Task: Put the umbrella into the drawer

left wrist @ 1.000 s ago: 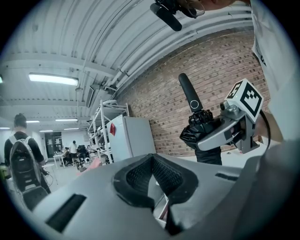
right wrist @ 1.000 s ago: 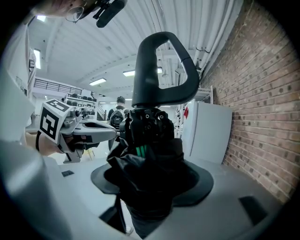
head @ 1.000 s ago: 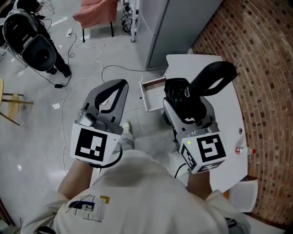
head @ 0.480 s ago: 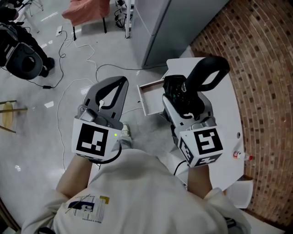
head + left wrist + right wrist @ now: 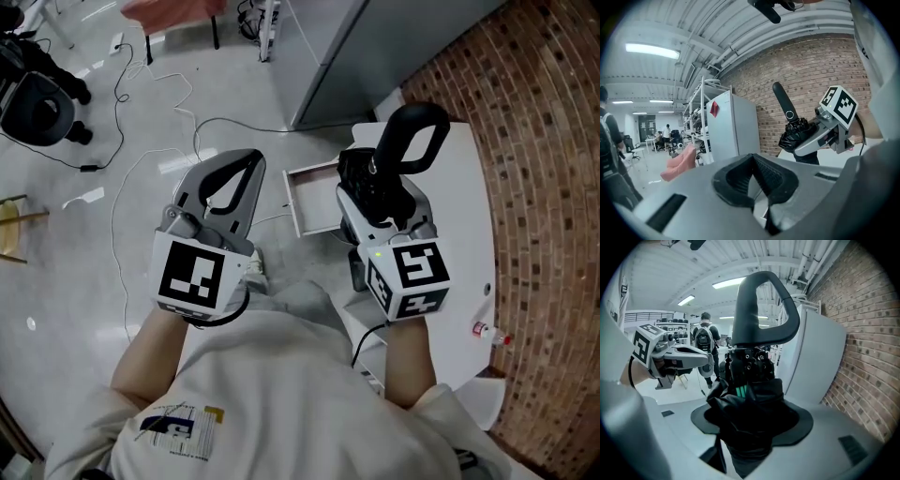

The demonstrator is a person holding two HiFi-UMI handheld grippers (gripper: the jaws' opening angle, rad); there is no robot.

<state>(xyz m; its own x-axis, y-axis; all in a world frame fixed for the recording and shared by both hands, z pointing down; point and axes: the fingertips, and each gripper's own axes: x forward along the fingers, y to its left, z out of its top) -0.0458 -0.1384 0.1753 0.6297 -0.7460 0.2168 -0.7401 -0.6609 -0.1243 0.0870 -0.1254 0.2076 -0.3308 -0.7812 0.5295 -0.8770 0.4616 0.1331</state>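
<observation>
Brick wall [image 5: 544,141] fills the right side of the head view, with grey floor [image 5: 112,131] on the left and a tall pale cabinet [image 5: 337,56] at the top. Between them stands a white table [image 5: 464,216], and its white drawer [image 5: 314,192] stands pulled open. My left gripper [image 5: 225,183] hangs over the floor beside the drawer, jaws together with nothing in them. My right gripper [image 5: 375,192] is clamped around the umbrella [image 5: 408,141], held over the table just right of the drawer. Its long axis runs along my jaws, the handle leading away from me and upward. It is black and folded, its crumpled fabric bunched between the pads and its handle a rounded loop. In the left gripper view the handle carries a small white ring [image 5: 790,115].
</observation>
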